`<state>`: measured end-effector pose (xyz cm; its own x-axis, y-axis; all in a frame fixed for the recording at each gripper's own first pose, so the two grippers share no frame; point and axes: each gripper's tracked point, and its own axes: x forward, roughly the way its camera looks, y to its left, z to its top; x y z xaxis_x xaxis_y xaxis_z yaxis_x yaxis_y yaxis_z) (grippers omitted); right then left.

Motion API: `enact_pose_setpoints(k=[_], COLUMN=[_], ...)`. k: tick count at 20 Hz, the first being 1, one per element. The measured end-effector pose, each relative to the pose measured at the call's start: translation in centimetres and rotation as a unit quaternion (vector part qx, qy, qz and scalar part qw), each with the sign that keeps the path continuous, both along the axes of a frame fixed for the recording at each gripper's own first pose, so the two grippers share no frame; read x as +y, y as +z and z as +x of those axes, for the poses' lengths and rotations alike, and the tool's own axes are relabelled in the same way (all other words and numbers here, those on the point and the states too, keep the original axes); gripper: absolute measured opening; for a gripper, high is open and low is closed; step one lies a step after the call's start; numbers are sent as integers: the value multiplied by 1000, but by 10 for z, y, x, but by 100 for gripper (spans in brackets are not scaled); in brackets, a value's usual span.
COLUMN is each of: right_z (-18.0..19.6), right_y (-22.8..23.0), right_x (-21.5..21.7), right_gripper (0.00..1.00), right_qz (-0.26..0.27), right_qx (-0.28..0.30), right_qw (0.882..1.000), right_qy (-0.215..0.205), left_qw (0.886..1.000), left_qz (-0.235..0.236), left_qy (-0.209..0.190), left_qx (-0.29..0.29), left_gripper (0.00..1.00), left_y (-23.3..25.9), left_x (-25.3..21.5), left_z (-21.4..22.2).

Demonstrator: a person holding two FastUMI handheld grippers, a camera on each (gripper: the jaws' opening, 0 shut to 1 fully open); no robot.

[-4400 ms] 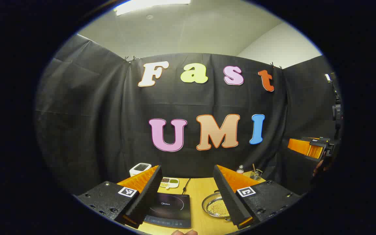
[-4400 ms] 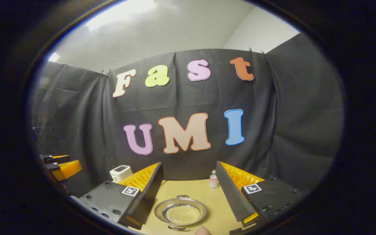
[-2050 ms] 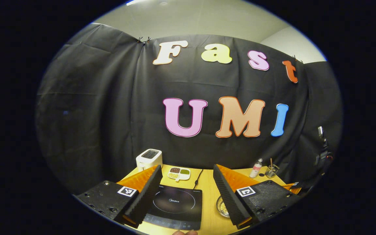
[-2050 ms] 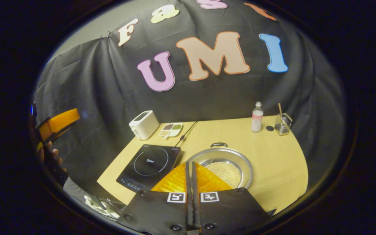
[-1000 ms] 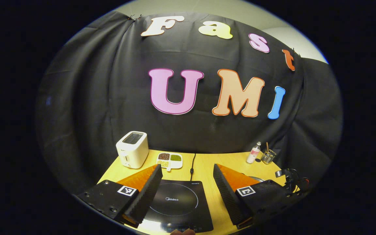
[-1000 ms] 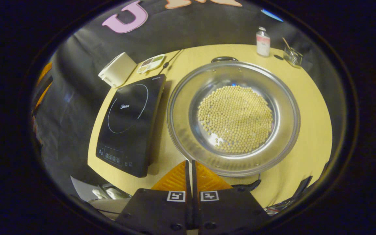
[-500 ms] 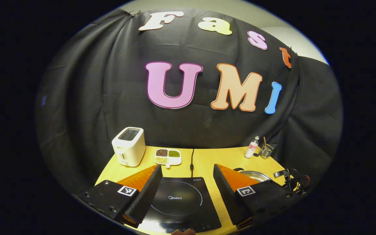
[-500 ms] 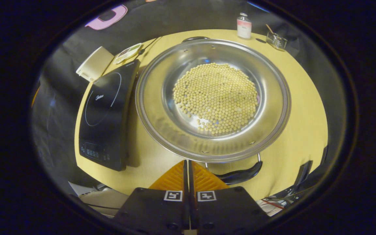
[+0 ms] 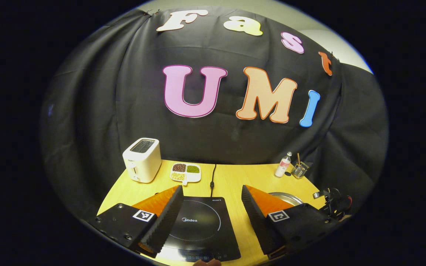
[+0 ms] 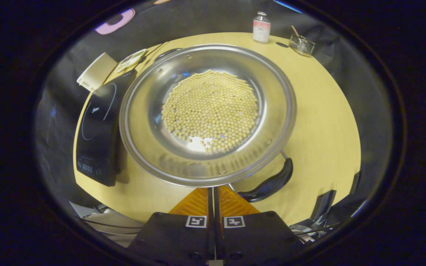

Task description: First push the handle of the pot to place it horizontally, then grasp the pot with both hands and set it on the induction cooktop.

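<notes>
Right gripper (image 10: 213, 192), fingers pinched together on nothing, sits just beside the pot (image 10: 207, 111) handle (image 10: 270, 183), which points toward 4 o'clock.

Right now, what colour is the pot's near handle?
Black handle, on a silver pot; clearest in the right gripper view.

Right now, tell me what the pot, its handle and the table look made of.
Pot: polished metal, probably stainless steel, judging by its mirror-like silvery wall with bright glints. Handle: glossy black, likely plastic, on thin metal struts. Table: pale yellowish wood or wood-look laminate with a matte finish; which one, I cannot tell.
</notes>
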<state>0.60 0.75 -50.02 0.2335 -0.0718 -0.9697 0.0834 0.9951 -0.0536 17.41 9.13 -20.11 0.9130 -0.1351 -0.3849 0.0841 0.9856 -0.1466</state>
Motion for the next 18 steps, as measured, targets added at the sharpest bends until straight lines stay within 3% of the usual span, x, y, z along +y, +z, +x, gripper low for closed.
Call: enact_pose_setpoints(k=[10,18], right_z=[27,73], right_y=[-2,2], right_x=[-67,-109], right_gripper=[2,2], right_qz=[5,10], right_qx=[3,-15], right_qw=[1000,1000], right_qy=[7,11], left_qw=[999,998], left_qz=[20,16], left_qy=[25,36], left_qx=[14,46], left_gripper=[96,96], left_y=[-2,-16], left_x=[-36,-64], left_z=[-4,-7])
